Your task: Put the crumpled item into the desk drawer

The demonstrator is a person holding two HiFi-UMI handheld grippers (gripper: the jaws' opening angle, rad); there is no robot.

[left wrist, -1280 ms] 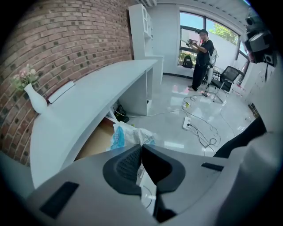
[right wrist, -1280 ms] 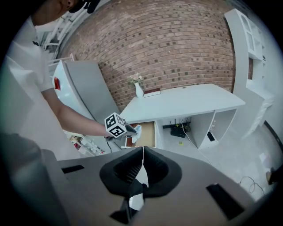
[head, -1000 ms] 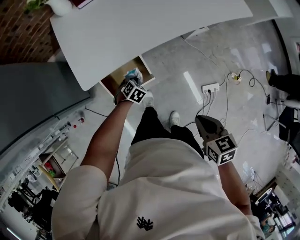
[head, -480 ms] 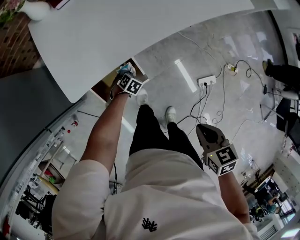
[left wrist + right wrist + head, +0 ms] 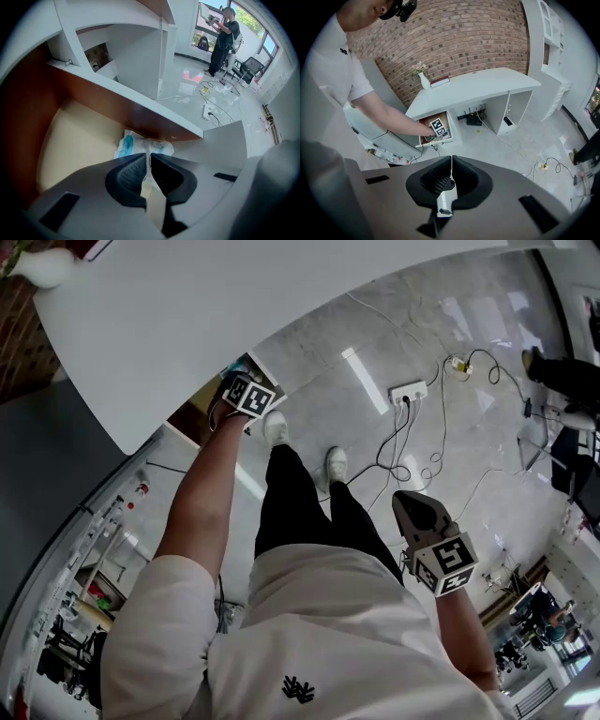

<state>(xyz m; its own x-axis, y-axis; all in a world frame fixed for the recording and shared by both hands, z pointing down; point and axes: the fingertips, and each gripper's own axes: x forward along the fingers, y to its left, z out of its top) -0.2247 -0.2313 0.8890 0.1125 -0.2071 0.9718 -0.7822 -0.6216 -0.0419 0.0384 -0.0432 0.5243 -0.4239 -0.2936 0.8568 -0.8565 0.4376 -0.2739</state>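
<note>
Teal-and-white wad [image 5: 140,144] sits pinched in the left gripper [image 5: 149,158] fingers [image 5: 125,174] over the drawer [image 5: 70,140], close to its wall, so a careless release might drop it outside, while the right gripper [image 5: 450,165] fingers are closed on nothing.

Power strip [image 5: 409,390], cables [image 5: 401,432], vase [image 5: 424,81]

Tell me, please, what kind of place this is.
Most likely an office or studio workspace: a white desk with an open drawer stands by a brick wall, a power strip lies on the floor, and an office chair stands further off.
</note>
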